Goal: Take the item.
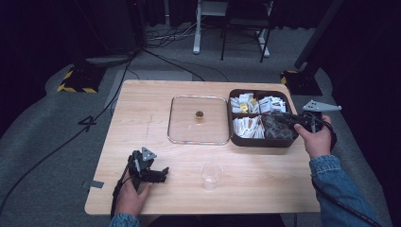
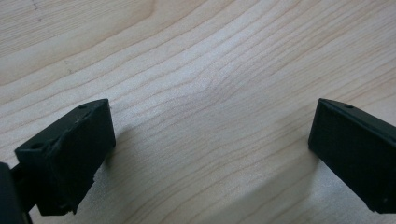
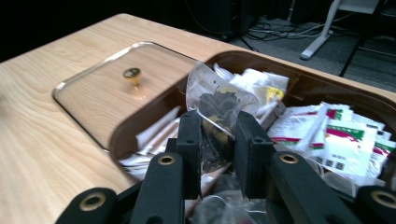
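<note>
Right gripper [image 3: 217, 135] grips a clear packet [image 3: 217, 105] of dark contents — dried tea, perhaps — over the brown compartment box [image 1: 235, 137] at the table's [image 1: 142, 118] right; left gripper [image 2: 210, 154], near-left, rests on bare wood — jaws wide apart, empty.

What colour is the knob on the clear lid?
Gold; the knob on the clear lid shows best in the right gripper view.

On the table [image 1: 142, 118], a lid [image 1: 198, 119] lies flat at the middle, with a box [image 1: 259, 140] of packets [image 1: 248, 126] touching its right side. A cup [image 1: 211, 175] stands nearer the person, before the lid.
</note>
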Demonstrator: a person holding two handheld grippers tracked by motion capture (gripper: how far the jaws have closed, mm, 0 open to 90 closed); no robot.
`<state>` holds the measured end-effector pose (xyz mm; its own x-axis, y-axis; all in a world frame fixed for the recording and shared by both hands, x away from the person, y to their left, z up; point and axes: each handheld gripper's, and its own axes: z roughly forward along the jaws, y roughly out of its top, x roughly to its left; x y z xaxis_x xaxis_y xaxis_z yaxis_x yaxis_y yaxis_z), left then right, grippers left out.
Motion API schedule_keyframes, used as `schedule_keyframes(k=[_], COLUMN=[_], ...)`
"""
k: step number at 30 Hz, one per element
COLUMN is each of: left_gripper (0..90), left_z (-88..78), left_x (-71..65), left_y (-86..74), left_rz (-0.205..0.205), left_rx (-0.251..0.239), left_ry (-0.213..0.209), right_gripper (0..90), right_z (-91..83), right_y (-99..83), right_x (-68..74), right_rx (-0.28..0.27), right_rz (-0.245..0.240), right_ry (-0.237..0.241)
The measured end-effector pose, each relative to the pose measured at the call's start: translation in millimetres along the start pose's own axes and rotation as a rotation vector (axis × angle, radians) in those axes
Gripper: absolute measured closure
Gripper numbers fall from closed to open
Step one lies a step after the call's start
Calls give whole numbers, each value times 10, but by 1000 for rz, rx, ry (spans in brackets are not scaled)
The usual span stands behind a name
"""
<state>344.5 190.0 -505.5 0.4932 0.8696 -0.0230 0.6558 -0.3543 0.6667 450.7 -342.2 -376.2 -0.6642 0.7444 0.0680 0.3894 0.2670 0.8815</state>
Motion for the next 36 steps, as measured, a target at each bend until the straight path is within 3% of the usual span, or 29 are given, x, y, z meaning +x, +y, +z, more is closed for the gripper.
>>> schedule_keyframes(k=[3, 5, 11, 16, 18, 29, 36], left_gripper=[7, 6, 5, 5, 5, 9, 8], left_z=[8, 18, 22, 24, 23, 2, -1], left_x=[1, 1, 2, -1, -1, -11, -11], left_y=[11, 19, 24, 23, 23, 2, 0], left_rz=[0, -1, -2, -5, -5, -10, -11], left_rx=[3, 1, 3, 1, 1, 0, 3], left_ry=[-3, -4, -5, -6, -5, 11, 10], right_gripper=[740, 740, 740, 739, 739, 739, 739], right_z=[-32, -86, -140, -151, -149, -166, -161], right_y=[44, 126, 238, 337, 345, 346, 343], right_x=[77, 233, 459, 767, 803, 1360, 1560], right_rx=[-8, -12, -24, -21, -22, -33, -29], right_rz=[-5, -15, -22, -68, -75, -130, -141], right_ry=[4, 18, 50, 115, 124, 246, 282])
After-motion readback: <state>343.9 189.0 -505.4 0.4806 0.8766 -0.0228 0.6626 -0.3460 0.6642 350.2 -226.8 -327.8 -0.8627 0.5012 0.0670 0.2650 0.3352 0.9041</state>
